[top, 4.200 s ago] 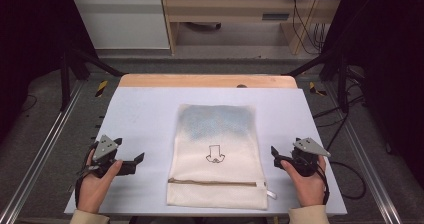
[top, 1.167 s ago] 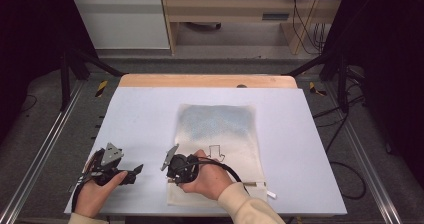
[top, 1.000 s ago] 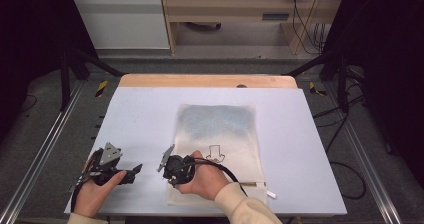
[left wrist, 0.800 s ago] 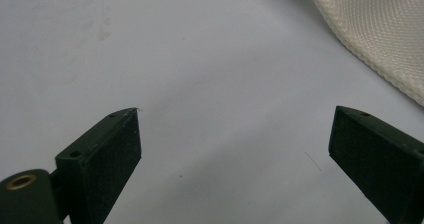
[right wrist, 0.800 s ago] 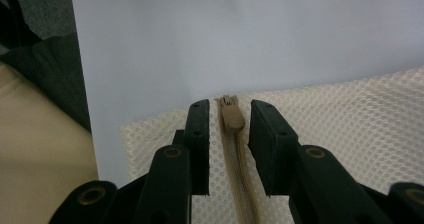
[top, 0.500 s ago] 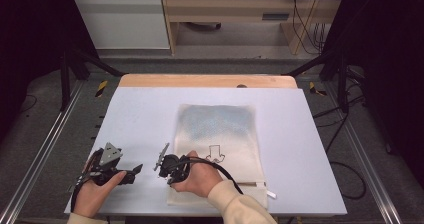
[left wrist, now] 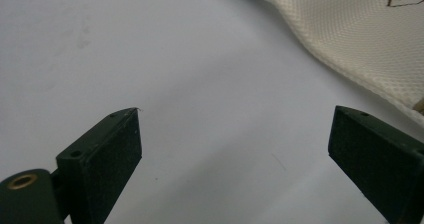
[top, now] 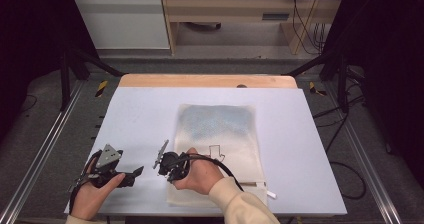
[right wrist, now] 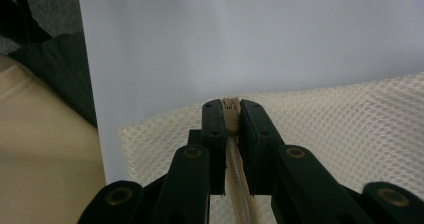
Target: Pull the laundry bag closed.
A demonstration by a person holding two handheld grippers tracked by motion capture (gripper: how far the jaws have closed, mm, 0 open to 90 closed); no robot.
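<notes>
Mesh bag (top: 220, 149) zipper end (right wrist: 230, 106) pinched in right gripper (right wrist: 230, 109), left gripper (left wrist: 235, 149) wide and idle: likely to slip or bunch if tugged unanchored.

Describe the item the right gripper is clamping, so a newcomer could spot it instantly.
On the white table, a cream mesh bag lies flat right of centre. The right gripper is shut on its zipper at the near left corner. It is the table's only fabric item, with a small black outline drawing.

Right gripper (top: 161, 162) at mesh bag (top: 220, 144) left edge; left gripper (top: 136, 172) beside.
</notes>
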